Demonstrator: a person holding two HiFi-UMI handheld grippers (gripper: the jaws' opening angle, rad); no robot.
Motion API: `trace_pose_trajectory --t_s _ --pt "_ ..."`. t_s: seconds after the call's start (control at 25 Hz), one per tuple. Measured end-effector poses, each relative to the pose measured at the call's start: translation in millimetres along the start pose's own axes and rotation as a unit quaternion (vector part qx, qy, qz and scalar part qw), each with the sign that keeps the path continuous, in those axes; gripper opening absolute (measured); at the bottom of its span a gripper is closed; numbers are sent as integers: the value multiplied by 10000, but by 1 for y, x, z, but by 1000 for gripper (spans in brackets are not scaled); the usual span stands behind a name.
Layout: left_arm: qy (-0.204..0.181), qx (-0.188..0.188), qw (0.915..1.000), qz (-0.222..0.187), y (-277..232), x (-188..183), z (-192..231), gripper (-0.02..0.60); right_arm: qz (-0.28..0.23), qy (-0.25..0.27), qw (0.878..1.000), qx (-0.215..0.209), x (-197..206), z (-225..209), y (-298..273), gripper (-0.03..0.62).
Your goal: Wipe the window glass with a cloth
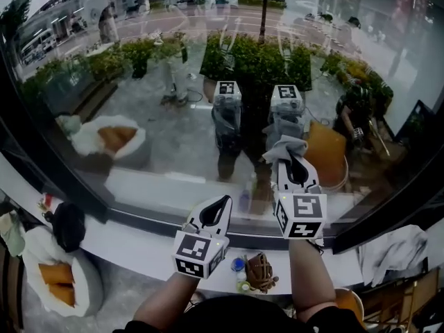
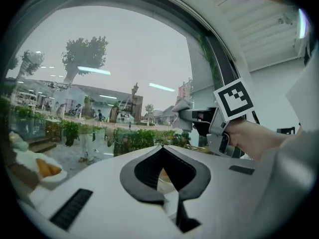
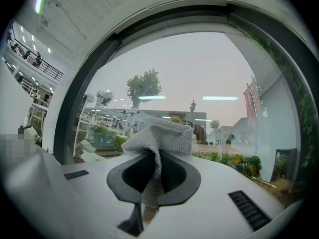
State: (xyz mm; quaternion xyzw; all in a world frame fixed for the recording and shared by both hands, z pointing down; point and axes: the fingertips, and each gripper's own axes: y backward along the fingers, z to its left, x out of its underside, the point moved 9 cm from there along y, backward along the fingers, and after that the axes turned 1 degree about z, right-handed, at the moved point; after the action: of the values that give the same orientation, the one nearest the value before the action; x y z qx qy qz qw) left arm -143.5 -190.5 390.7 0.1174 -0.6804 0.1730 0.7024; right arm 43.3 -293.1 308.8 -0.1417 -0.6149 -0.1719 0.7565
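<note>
One cloth (image 3: pixel 160 132) pinched between right gripper (image 3: pixel 157 154) jaws, bunched past them

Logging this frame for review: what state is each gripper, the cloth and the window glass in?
left gripper: shut, empty.
right gripper: shut on the cloth.
cloth: bunched, sticking out past the jaws.
window glass: unbroken, reflective; whether the cloth touches it is unclear.

Large window (image 1: pixel 173 116), white sill (image 1: pixel 132 240), grey daylight.
</note>
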Motion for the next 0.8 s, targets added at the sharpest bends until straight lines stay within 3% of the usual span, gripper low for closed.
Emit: trace_pose_trajectory --t_s 0.64,0.8 --pt "56 -975 9951 146 99 16 109 8 120 -122 9957 -913 0 157 -70 38" --pt "103 -1222 9922 218 138 16 153 8 136 -178 9934 -1121 -9 215 -90 38"
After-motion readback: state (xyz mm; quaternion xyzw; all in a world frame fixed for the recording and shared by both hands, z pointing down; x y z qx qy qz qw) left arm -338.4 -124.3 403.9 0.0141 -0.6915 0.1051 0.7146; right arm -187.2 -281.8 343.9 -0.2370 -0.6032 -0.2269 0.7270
